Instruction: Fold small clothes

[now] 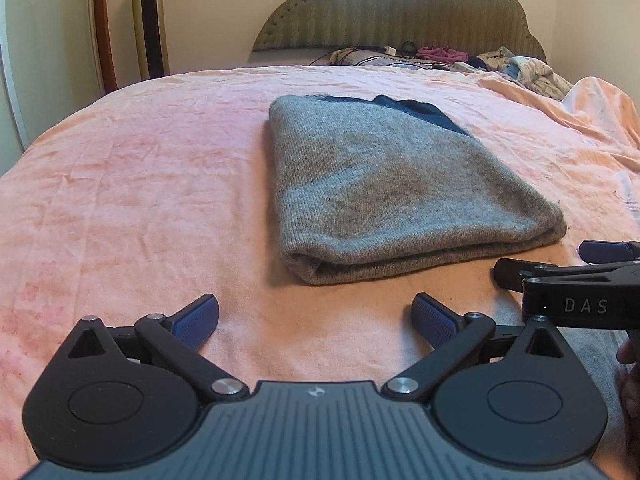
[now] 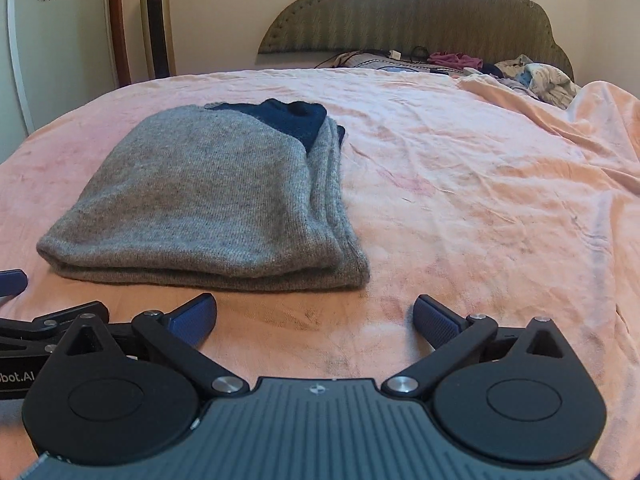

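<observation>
Partly hidden: navy layer [image 2: 298,118] under folded grey sweater [image 1: 384,184].

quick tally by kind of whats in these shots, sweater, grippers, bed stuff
Folded grey sweater: 1
Grippers: 2, left gripper and right gripper, both open
Pink blanket: 1
Headboard: 1
Loose clothes pile by the headboard: 1
Total: 6

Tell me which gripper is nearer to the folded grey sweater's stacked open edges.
Right. The right gripper sits open just in front of the grey sweater, below its layered right-hand edge. The left gripper, also open, is off the sweater's near left corner, by the rounded fold.
</observation>
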`<state>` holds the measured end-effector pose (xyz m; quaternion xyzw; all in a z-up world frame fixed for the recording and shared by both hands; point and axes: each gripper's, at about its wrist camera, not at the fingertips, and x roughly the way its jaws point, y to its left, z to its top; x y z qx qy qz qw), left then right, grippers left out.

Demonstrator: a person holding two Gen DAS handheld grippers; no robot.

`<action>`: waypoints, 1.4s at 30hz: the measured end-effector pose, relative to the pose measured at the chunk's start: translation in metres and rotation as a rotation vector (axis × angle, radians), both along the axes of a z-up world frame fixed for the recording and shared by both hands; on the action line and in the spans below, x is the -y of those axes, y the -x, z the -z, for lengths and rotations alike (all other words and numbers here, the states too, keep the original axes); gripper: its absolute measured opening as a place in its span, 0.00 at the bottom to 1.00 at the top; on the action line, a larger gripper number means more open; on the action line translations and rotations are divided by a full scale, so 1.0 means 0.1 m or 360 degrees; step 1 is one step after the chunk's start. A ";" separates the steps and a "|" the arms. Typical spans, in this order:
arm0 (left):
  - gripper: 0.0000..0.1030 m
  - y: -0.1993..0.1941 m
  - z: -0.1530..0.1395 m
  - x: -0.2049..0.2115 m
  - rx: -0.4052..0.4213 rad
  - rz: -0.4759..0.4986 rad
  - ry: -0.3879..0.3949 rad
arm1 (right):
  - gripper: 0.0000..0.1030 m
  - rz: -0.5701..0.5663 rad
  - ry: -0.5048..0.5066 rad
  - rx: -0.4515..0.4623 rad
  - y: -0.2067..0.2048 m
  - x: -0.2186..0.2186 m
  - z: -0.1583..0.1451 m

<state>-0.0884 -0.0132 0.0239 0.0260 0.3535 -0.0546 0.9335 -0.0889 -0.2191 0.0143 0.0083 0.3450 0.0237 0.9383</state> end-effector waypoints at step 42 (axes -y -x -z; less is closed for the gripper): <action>0.79 -0.79 -0.05 -0.72 -0.0420 0.0147 0.1223 | 0.84 -0.0292 -0.1262 -0.0542 -0.93 0.96 -0.14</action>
